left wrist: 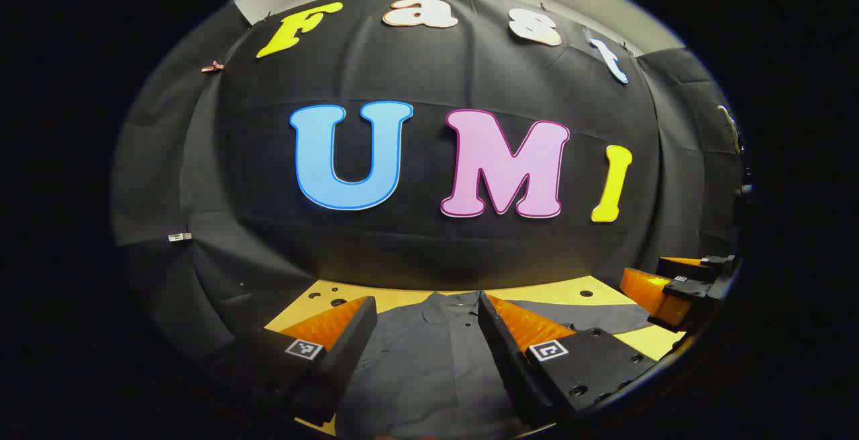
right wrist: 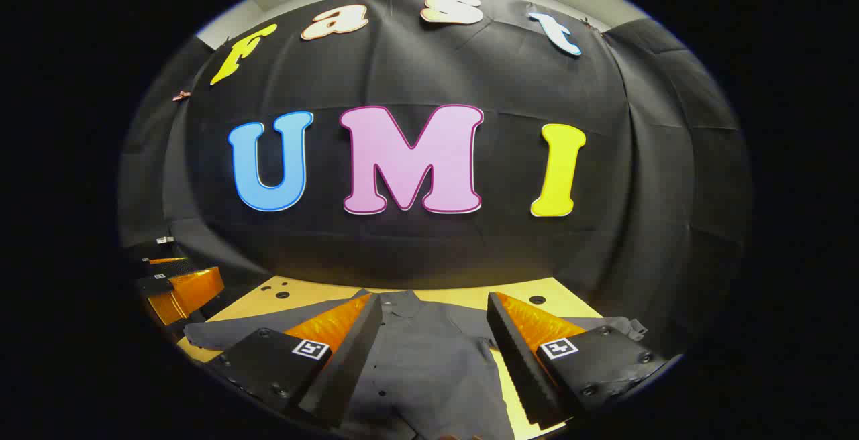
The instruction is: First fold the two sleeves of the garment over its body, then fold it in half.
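Note:
A dark grey collared shirt [left wrist: 423, 366] lies flat on the yellow table [left wrist: 557, 289], collar [left wrist: 456, 302] toward the back wall. In the left gripper view my left gripper [left wrist: 426, 300] hovers open above the shirt's body, with nothing between its fingers. One sleeve [left wrist: 597, 322] stretches out to the right, toward my right gripper [left wrist: 647, 279]. In the right gripper view my right gripper [right wrist: 435, 299] is also open over the shirt [right wrist: 429, 353]. Both sleeves lie spread out, one at the left [right wrist: 215, 333] and one at the right [right wrist: 617, 326]. My left gripper [right wrist: 174, 279] appears at the far left.
The table [right wrist: 315, 292] has a few small round holes [right wrist: 537, 300] near its back edge. The black cloth wall [right wrist: 429, 245] rises right behind the table. The table's front edge runs just under both grippers.

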The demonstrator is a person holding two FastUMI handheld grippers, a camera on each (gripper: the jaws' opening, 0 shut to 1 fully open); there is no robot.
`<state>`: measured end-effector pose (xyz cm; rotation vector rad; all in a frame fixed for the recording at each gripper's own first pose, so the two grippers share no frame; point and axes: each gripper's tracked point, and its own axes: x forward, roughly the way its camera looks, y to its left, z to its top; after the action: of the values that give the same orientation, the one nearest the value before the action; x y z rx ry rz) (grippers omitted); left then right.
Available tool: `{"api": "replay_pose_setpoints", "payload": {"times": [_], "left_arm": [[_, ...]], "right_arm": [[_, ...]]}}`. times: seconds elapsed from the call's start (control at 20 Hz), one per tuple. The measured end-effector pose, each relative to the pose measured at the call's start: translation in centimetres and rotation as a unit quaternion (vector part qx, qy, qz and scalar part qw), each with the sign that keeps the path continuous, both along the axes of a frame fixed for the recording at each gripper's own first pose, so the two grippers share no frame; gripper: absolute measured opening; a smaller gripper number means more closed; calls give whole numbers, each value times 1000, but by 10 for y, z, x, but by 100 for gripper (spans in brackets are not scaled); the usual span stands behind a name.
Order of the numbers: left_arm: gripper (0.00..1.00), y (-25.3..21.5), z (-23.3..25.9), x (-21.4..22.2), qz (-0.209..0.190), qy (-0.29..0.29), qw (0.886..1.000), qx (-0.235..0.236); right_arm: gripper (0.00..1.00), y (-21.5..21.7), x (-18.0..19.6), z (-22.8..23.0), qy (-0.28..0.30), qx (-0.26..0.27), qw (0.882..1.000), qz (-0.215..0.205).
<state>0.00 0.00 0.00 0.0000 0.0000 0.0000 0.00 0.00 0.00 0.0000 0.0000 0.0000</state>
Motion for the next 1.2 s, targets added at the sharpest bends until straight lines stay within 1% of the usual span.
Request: {"api": "replay_pose_setpoints", "payload": {"times": [0.3,0.5,0.6,0.85,1.05,1.2], "left_arm": [[96,-6,-3,11,-5,7,1000,6],[96,-3,-1,12,2,2,1000,12],[96,-1,-1,12,5,0,1000,15],[96,1,-2,11,12,3,1000,23],[96,-3,-3,11,19,5,999,30],[96,-8,-5,10,24,8,999,29]], "right_arm": [[98,-12,10,-10,20,-1,1000,-9],[98,-22,15,-2,6,-5,1000,-13],[98,-26,21,-5,15,-5,1000,-17],[98,-29,31,-8,30,30,999,4],[98,-52,40,-15,38,27,999,-10],[98,-81,50,-21,49,22,998,-32]]}}
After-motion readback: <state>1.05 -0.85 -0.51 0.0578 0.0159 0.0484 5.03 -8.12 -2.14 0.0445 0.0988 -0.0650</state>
